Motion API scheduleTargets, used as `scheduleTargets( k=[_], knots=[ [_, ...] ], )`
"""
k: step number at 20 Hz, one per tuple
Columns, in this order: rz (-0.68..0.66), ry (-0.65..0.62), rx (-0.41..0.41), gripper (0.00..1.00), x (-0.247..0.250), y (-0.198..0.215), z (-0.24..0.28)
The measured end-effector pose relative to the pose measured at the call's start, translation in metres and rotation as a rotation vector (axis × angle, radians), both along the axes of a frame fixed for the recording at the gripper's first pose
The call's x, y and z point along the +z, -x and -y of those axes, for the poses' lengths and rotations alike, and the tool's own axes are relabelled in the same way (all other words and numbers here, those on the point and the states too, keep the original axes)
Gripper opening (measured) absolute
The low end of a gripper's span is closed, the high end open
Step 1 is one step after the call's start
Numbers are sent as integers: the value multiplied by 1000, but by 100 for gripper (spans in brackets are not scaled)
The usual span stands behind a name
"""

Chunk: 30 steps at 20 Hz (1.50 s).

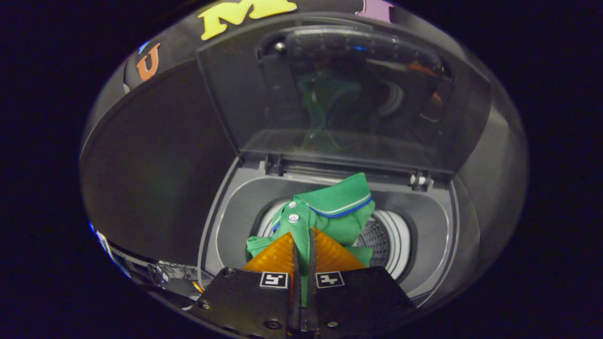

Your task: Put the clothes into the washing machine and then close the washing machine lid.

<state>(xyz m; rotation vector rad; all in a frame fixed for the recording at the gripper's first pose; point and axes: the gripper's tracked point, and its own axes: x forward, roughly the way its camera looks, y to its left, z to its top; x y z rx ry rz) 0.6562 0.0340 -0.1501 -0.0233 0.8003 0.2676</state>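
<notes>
My claw point(304, 245) pinches the green shirt point(330, 214) over the drum point(386, 240), in the lower middle. The shirt is not dropped yet, and the lid point(348, 94) above stands open.

gripper point(303, 245) fingers nearly together, clamping cloth.

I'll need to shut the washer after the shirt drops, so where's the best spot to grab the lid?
Grip the lid at its free top edge, coming from the front: it stands upright, hinged at the back of the washer. The gripper is shut on the green shirt.
</notes>
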Motion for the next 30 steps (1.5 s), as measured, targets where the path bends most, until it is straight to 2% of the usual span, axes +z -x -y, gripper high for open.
scheduleTargets(
  k=[7, 10, 16, 18, 24, 30],
  knots=[
    [-195, -64, -188, 8, -56, 5, 22],
    [-199, -26, -185, 9, -58, 6, 25],
    [-204, -30, -202, 12, -62, 13, 20],
    [-204, -33, -194, 19, -58, 16, 20],
    [-84, 41, -157, 60, -34, 17, 29],
    [-9, 22, -168, 60, -3, 17, 38]
  ],
)
